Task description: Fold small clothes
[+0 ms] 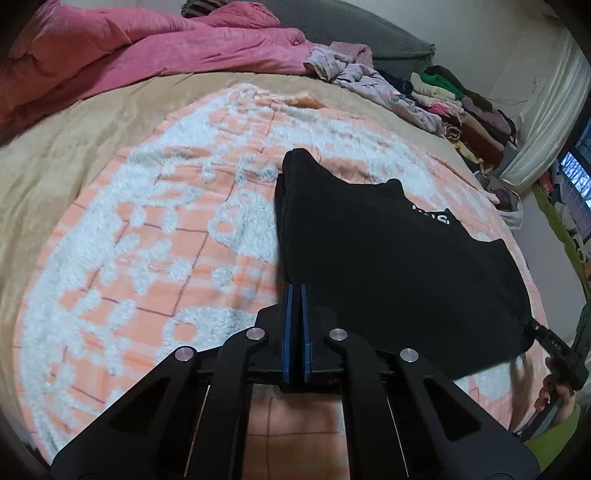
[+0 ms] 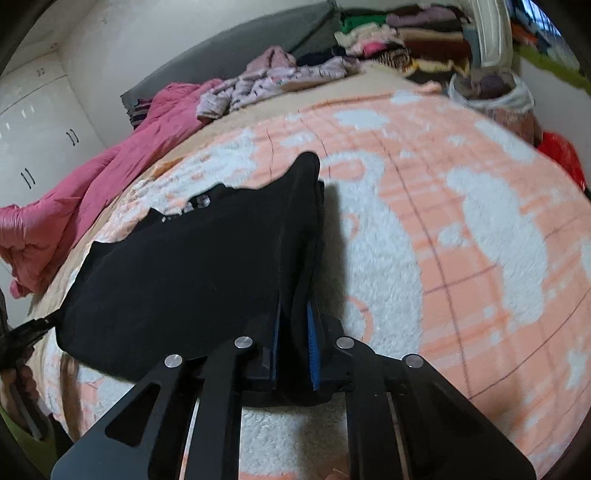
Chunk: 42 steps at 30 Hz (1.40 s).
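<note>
Black top (image 1: 388, 266) in the middle right of the left view and the middle left of the right view. Rests on a fluffy orange and white blanket (image 1: 147, 240), with its near edge a little off it. Shows small white letters (image 1: 430, 216) near its far edge. Looks doubled over along one side, in thick layers.

Left claw (image 1: 296, 290) at the bottom middle of the left view. Blue pads (image 1: 287, 314) almost together, with only a thin slit between them. Pinches one near corner of the black top, right at the tips. Shows up again at the left edge of the right view, touching that same corner.

Right claw (image 2: 295, 306) at the bottom middle of the right view. Narrow, and squeezing a fat fold of the black top between its pads. Shows up again at the lower right of the left view, at the other near corner, with a hand (image 1: 556, 402) around its handle and a green sleeve (image 1: 554, 443) just below.

Under the blanket, a tan sheet (image 1: 74, 140). At the upper left of the left view, a crumpled pink quilt (image 1: 147, 48). At the upper right, a messy pile of clothes (image 1: 461, 103) in many colours. Behind these, along the top, a grey headboard (image 1: 351, 26). At the far left of the right view, a white cupboard (image 2: 37, 122) with dark handles.
</note>
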{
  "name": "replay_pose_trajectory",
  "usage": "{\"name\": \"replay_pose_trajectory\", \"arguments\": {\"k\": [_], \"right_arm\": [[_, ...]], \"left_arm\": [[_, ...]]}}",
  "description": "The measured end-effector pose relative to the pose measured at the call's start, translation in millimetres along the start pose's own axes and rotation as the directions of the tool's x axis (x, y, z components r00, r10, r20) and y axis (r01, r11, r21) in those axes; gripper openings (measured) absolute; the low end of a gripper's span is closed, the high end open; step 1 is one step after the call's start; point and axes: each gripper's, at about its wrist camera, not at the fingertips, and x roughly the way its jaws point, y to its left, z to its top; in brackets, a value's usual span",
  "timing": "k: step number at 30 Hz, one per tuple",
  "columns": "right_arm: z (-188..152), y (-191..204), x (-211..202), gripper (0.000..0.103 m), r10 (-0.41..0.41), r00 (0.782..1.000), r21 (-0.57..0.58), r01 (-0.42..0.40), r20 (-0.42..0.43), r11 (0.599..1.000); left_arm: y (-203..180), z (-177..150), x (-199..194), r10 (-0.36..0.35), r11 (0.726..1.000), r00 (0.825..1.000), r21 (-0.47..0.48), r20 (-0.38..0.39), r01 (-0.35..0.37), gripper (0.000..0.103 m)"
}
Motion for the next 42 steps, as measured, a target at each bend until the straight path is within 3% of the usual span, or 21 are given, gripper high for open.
{"name": "replay_pose_trajectory", "arguments": {"k": [4, 7, 9, 13, 18, 22, 27, 30, 33, 42], "right_arm": [[-6, -2, 10, 0.014, -0.083, 0.996, -0.021, 0.082, -0.030, 0.996], [-11, -7, 18, 0.024, -0.120, 0.992, -0.011, 0.120, -0.036, 0.993], [-11, -11, 16, 0.042, -0.145, 0.989, 0.004, 0.145, -0.032, 0.989], [-12, -10, 9, 0.045, -0.172, 0.985, 0.004, 0.172, -0.015, 0.985], [-13, -3, -4, 0.050, -0.204, 0.979, -0.025, 0.205, 0.012, 0.979], [-10, 8, -18, 0.050, -0.171, 0.984, -0.039, 0.172, 0.049, 0.984], [-9, 40, -27, 0.050, -0.094, 0.993, -0.118, 0.102, 0.071, 0.988], [-11, 61, -25, 0.051, -0.072, 0.995, -0.163, 0.082, 0.063, 0.983], [-16, 78, -19, 0.058, -0.064, 0.997, -0.199, 0.073, 0.049, 0.977], [-33, 111, 9, 0.058, -0.057, 0.998, -0.275, 0.051, -0.016, 0.960]], "left_arm": [[7, -12, 19, 0.031, 1.000, 0.998, 0.001, -0.053, -0.031, 0.000], [9, -18, 23, 0.045, 0.999, 0.998, 0.013, -0.054, -0.044, 0.000], [7, -17, 21, 0.059, 0.998, 0.997, 0.031, -0.045, -0.058, 0.002], [8, -15, 15, 0.077, 0.996, 0.997, 0.040, -0.031, -0.076, 0.010], [3, -12, -1, 0.104, 0.992, 0.995, 0.068, -0.003, -0.103, 0.011], [-8, -7, -17, 0.110, 0.988, 0.993, 0.102, 0.048, -0.114, 0.011], [-26, -4, -25, 0.083, 0.986, 0.994, 0.140, 0.065, -0.091, 0.019], [-40, -8, -21, 0.061, 0.983, 0.997, 0.170, 0.056, -0.070, 0.021], [-49, -13, -15, 0.053, 0.980, 0.998, 0.191, 0.044, -0.061, 0.024], [-63, -31, 15, 0.086, 0.961, 0.996, 0.267, -0.031, -0.074, 0.028]]}}
